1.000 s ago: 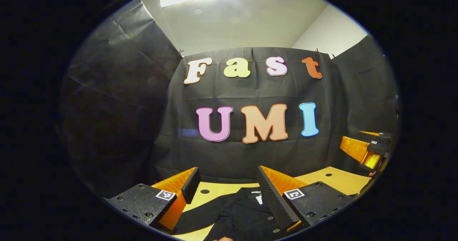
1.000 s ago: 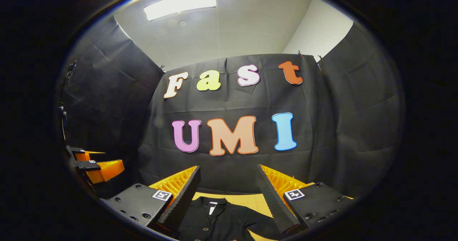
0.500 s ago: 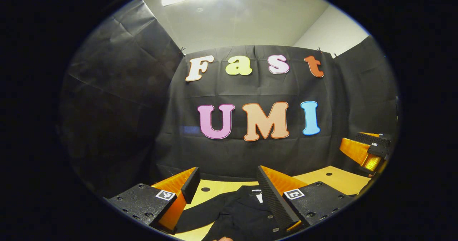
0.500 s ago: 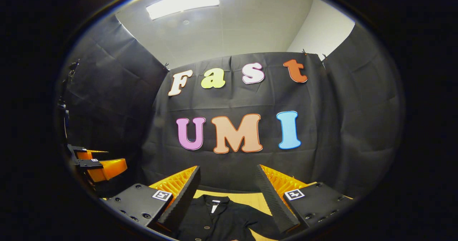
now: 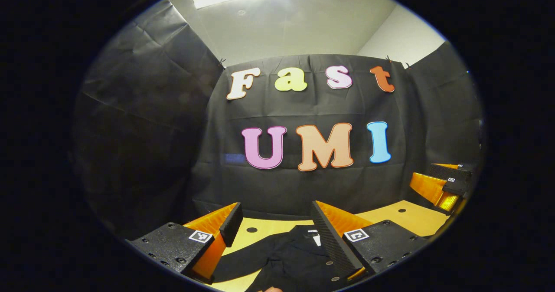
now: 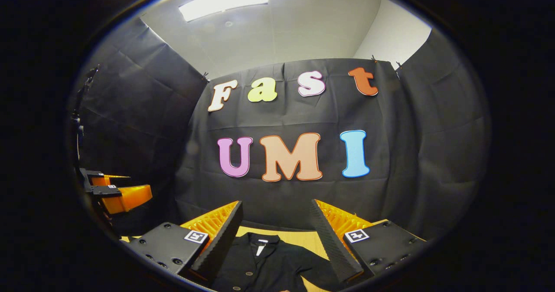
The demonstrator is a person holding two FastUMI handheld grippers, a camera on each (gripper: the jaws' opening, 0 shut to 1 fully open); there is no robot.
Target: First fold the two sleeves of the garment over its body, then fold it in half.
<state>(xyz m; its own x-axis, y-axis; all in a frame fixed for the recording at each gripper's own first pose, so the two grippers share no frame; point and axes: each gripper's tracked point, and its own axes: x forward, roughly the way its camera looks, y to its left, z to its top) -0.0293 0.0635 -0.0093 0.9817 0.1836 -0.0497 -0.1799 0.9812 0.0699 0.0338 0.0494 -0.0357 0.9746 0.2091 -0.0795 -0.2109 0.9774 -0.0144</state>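
Left gripper (image 5: 274, 222) and right gripper (image 6: 275, 221) both spread wide above table (image 5: 407, 216), nothing between their fingers, black garment (image 6: 264, 264) flat below, bare tabletop beside it, black cloth wall (image 5: 303, 183) closing off the far edge

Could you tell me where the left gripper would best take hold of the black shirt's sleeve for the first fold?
Probably at the sleeve's outer end, coming from above: it lies flat on the table, spread away from the shirt's body, and the left gripper hangs open over it.

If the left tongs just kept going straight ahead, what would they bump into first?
Probably the black cloth wall behind the table; the left tongs point above the black shirt. Depth is hard to judge.
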